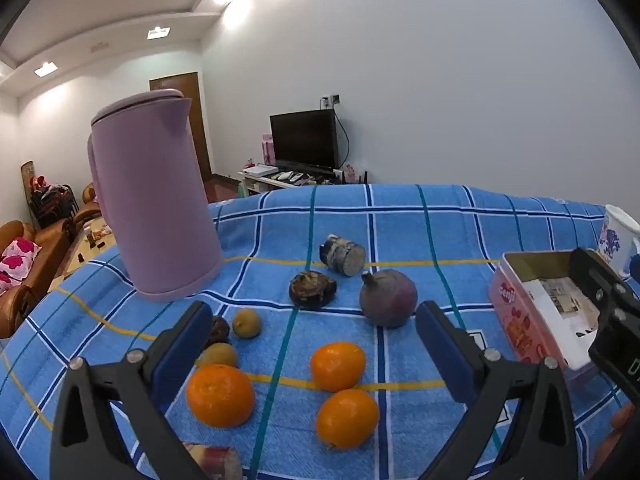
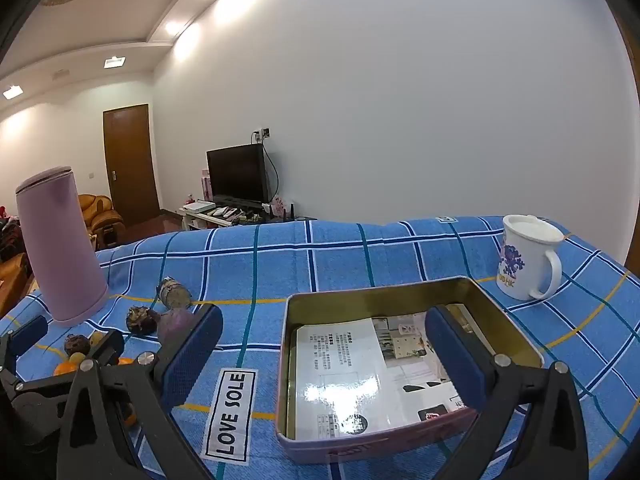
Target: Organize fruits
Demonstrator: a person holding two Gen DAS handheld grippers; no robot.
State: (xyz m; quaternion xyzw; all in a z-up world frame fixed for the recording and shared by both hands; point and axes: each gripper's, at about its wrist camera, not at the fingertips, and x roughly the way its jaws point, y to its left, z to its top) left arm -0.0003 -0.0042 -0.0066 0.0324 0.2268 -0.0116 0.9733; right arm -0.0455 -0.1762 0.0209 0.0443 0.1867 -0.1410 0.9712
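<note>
Three oranges (image 1: 338, 366) lie on the blue checked cloth in the left wrist view, with two small yellow-brown fruits (image 1: 247, 322), a purple round fruit (image 1: 387, 298) and a dark shrivelled fruit (image 1: 312, 288) behind them. My left gripper (image 1: 314, 354) is open and empty, just above the oranges. A pink tin (image 2: 404, 364) lined with printed paper sits open in the right wrist view. My right gripper (image 2: 326, 354) is open and empty above the tin's near edge. The tin (image 1: 536, 312) also shows at the right of the left wrist view.
A tall lilac kettle (image 1: 154, 200) stands at the back left of the fruit. A dark cylindrical object (image 1: 343, 255) lies on its side behind the fruit. A white mug (image 2: 528, 262) stands behind the tin. A "LOVE SOLE" label (image 2: 232, 414) is sewn on the cloth.
</note>
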